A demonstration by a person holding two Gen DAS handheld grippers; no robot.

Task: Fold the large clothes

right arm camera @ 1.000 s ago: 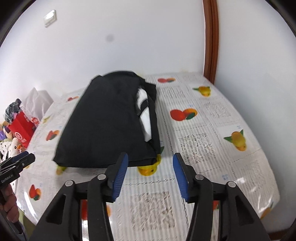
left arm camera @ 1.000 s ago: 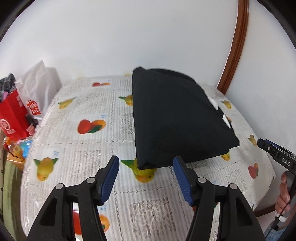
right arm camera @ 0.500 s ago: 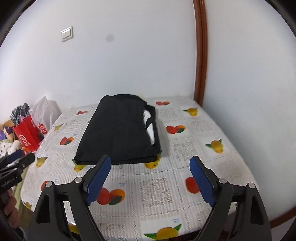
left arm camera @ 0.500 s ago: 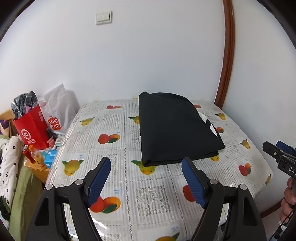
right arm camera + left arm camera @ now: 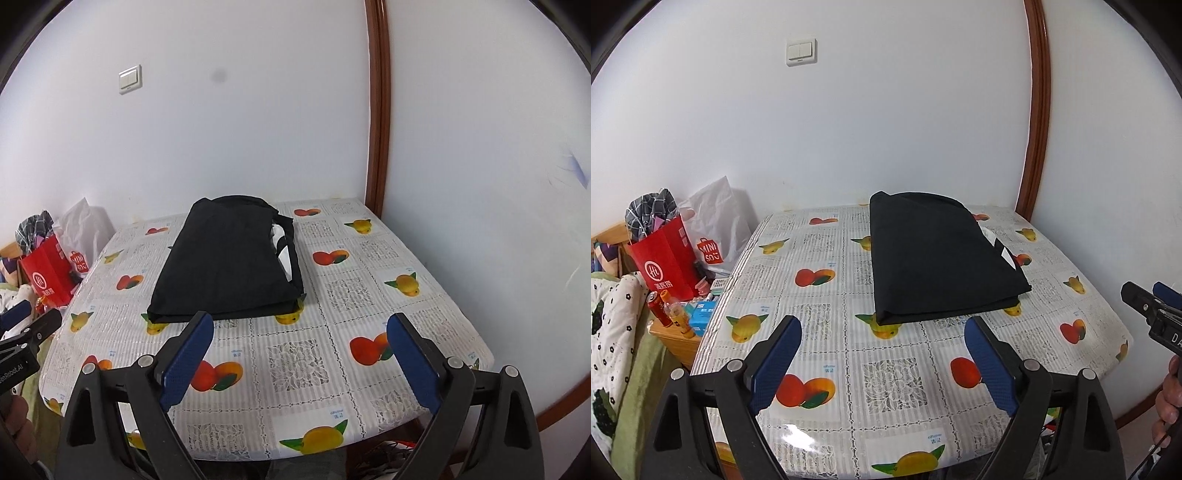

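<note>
A: The folded black garment lies flat on the table's fruit-printed plastic tablecloth, toward the far wall; nothing sits between it and either claw.

B: The left gripper hangs well short of it, blue pads spread wide, holding nothing; the right gripper likewise gapes empty.

A: Beside the table stands a red paper bag and a white plastic bag reading "MINISO"; a white wall switch is above.

B: White patches peek from the garment's right edge; what they are is unclear.
</note>
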